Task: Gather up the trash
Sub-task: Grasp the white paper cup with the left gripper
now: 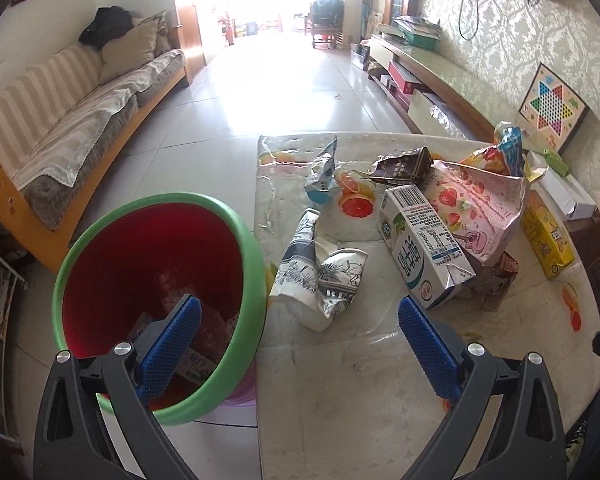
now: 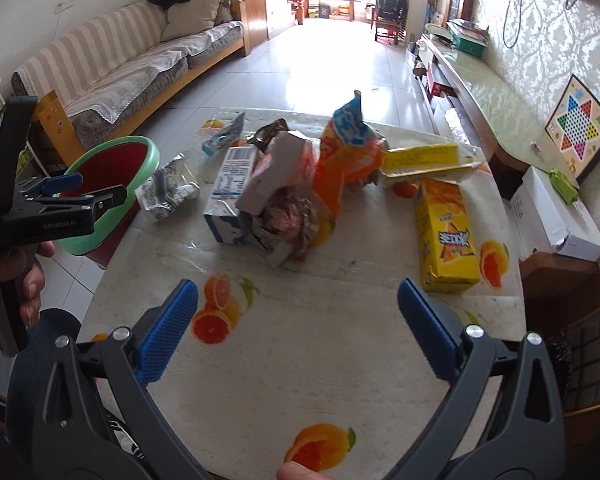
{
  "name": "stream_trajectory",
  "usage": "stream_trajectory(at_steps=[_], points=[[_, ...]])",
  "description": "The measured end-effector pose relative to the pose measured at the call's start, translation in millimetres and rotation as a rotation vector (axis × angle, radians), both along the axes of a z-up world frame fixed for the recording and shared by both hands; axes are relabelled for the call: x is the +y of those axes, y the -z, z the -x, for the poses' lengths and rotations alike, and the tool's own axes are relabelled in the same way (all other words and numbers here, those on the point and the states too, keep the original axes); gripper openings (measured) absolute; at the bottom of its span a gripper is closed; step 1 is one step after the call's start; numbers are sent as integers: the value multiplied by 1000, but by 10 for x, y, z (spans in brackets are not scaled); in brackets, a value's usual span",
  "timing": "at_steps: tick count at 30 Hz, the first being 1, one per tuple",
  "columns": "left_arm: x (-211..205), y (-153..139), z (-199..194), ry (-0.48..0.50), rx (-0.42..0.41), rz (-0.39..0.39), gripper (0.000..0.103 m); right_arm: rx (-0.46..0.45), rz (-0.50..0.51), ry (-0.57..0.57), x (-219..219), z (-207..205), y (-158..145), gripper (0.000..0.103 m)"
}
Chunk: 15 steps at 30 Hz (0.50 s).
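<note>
Left wrist view: left tongs point(image 1: 300, 332) spread empty over bin point(image 1: 236, 224); right tongs point(image 2: 298, 308) spread above table point(image 2: 300, 380).

Crumpled wrappers point(image 1: 324, 280), a tipped milk carton point(image 1: 424, 248) and a yellow box point(image 2: 446, 236) lie scattered on the table beside the green-rimmed red bin point(image 1: 152, 264), which holds some trash.
</note>
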<state>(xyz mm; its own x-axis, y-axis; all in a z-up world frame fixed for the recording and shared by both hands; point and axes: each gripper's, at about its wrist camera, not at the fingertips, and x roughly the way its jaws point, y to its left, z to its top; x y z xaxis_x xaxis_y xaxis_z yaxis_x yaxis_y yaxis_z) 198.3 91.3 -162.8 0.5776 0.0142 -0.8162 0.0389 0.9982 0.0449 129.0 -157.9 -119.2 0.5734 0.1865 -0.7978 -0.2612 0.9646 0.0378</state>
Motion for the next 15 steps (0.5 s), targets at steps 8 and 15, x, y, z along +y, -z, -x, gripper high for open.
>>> stream_trajectory(at_steps=[8,15], points=[[-297,233,-536,159,115,-182,95,14,-9,104,-514,59,89,98],[-466,403,-664,253,195,-266,95,16,-21,147,-683,63,103,98]])
